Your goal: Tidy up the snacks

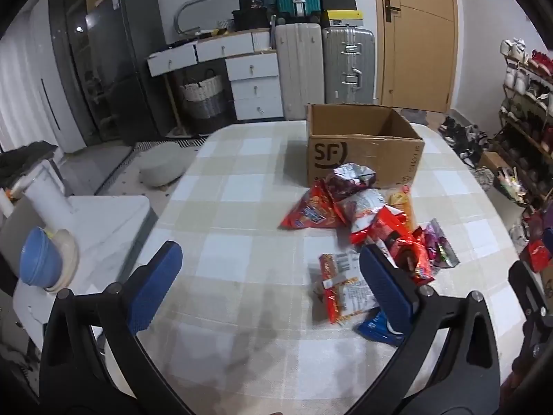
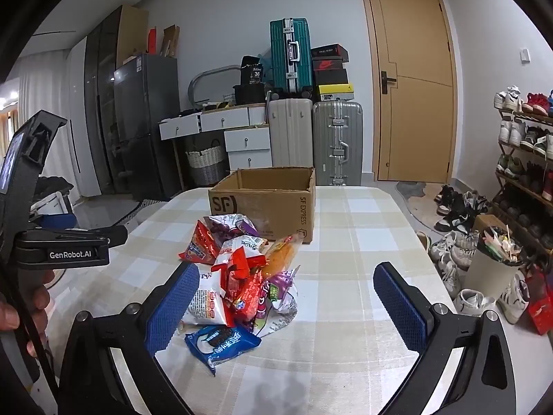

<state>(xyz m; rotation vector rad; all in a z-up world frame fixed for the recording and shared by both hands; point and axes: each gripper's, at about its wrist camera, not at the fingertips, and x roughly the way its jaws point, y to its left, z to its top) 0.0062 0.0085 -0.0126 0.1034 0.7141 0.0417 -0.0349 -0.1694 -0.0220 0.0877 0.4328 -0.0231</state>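
A heap of snack packets (image 1: 376, 228) lies on the checked table (image 1: 242, 207) in front of an open cardboard box (image 1: 363, 145) marked SF. The heap (image 2: 242, 276) and the box (image 2: 266, 200) also show in the right wrist view. A blue cookie packet (image 2: 221, 342) lies at the heap's near edge. My left gripper (image 1: 273, 290) is open and empty, above the table to the left of the heap. My right gripper (image 2: 290, 304) is open and empty, above the heap's near right side. The left gripper's body (image 2: 62, 242) shows at the left of the right wrist view.
Suitcases (image 2: 314, 138), a white drawer unit (image 2: 242, 138) and a dark fridge (image 2: 145, 121) stand behind the table. A shoe rack (image 2: 525, 152) and loose shoes are on the right. A white side surface with a blue bowl (image 1: 38, 259) is left of the table.
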